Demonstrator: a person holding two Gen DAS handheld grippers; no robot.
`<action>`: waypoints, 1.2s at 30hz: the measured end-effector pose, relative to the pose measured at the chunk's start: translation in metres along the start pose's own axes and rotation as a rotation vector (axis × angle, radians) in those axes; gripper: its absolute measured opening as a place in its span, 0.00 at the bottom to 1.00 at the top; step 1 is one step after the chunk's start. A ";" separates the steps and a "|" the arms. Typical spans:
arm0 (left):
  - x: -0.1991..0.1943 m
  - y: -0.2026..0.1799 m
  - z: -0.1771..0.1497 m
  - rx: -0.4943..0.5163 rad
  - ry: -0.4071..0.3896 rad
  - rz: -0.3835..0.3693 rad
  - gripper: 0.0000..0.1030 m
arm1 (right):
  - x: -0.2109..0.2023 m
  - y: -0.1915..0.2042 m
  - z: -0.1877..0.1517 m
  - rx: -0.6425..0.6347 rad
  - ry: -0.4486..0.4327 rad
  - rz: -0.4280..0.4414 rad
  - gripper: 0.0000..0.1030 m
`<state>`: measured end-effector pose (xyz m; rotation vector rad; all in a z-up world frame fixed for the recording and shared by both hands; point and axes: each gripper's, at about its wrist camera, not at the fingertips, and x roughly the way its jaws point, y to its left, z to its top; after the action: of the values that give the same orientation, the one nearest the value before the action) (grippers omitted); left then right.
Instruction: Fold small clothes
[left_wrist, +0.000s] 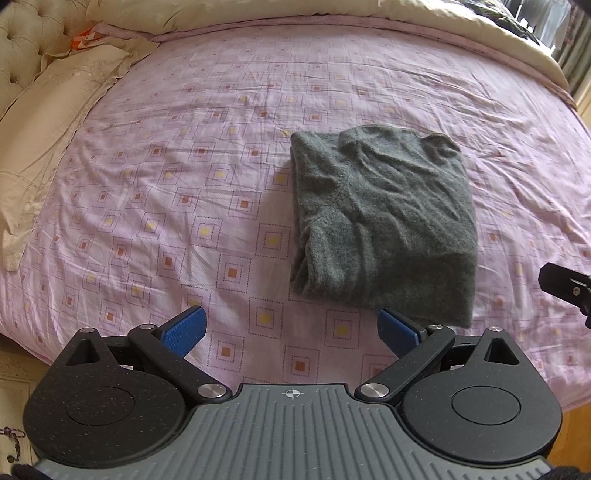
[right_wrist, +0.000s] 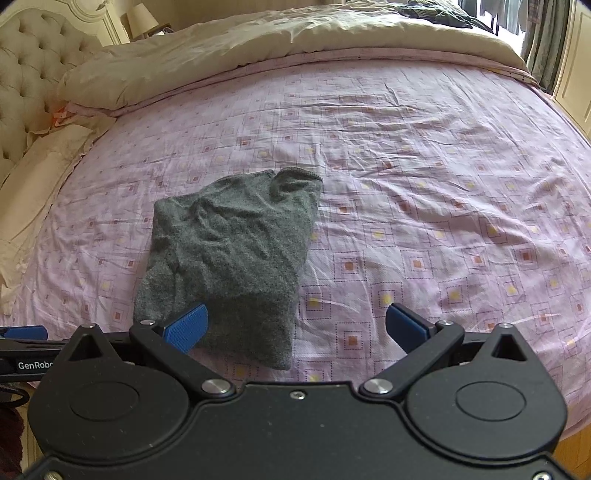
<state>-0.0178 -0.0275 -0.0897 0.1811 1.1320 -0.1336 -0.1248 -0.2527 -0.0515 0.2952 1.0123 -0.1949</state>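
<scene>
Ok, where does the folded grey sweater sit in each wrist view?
Left wrist view: grey sweater lies right of centre, beyond the left gripper.
Right wrist view: grey sweater lies left of centre, its near edge behind the right gripper.
Shared landmark: tufted headboard, upper left in both.

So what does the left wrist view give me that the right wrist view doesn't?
Only the left wrist view shows the right gripper's black tip at its right edge. Only the right wrist view shows a cream table lamp behind the tufted headboard, and the left gripper's blue finger at its left edge. Both show the folded grey knitted sweater on the pink square-patterned bedsheet, the cream duvet, and open, empty fingers.
</scene>
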 end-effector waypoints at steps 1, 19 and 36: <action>0.000 0.000 0.000 0.000 0.000 -0.001 0.98 | 0.000 0.001 0.000 0.002 0.001 0.000 0.99; 0.004 0.002 -0.001 0.001 0.011 -0.001 0.98 | 0.005 0.007 -0.001 0.013 0.019 -0.027 0.99; 0.006 0.010 0.003 -0.017 0.013 0.014 0.98 | 0.015 0.004 -0.005 0.023 0.061 -0.055 0.99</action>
<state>-0.0106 -0.0182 -0.0928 0.1751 1.1446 -0.1100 -0.1202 -0.2472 -0.0660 0.2962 1.0801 -0.2482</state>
